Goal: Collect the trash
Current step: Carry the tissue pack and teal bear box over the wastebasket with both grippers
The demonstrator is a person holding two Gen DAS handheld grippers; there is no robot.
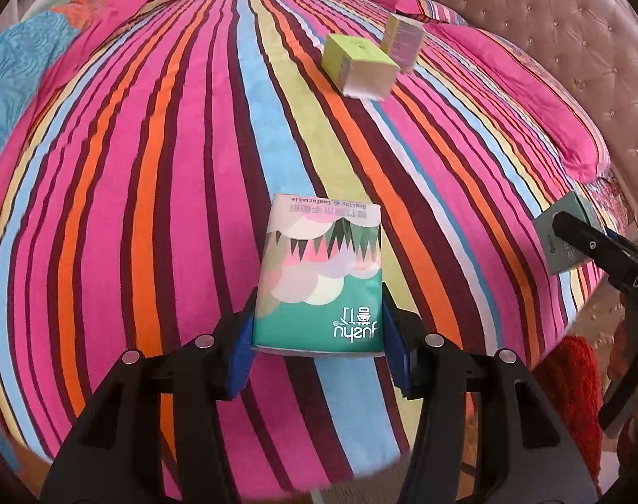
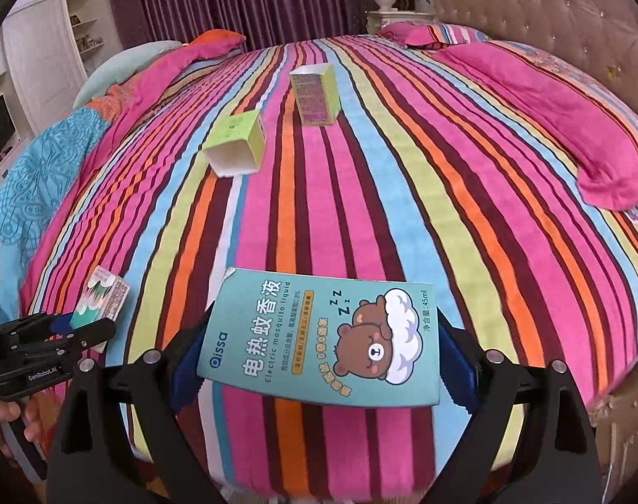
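My left gripper (image 1: 319, 327) is shut on a green tissue pack (image 1: 319, 277) with a cloud pattern, held above the striped bed cover (image 1: 151, 210). In the right wrist view the same tissue pack (image 2: 104, 298) and left gripper (image 2: 73, 327) show at the lower left. My right gripper (image 2: 323, 348) is shut on a wide teal mosquito liquid box (image 2: 323, 340) with a sleeping bear on it. That teal box (image 1: 567, 235) also shows at the right edge of the left wrist view. Two green cartons lie further up the bed: an open one on its side (image 2: 237, 143) and an upright one (image 2: 315, 94).
A pink pillow (image 2: 550, 126) lies along the right side by the tufted headboard (image 2: 550, 8). A bunched blue and pink quilt (image 2: 46, 168) sits at the left. A bedside cabinet (image 2: 394, 14) with a vase stands behind the bed. A hand (image 2: 3, 420) holds the left tool.
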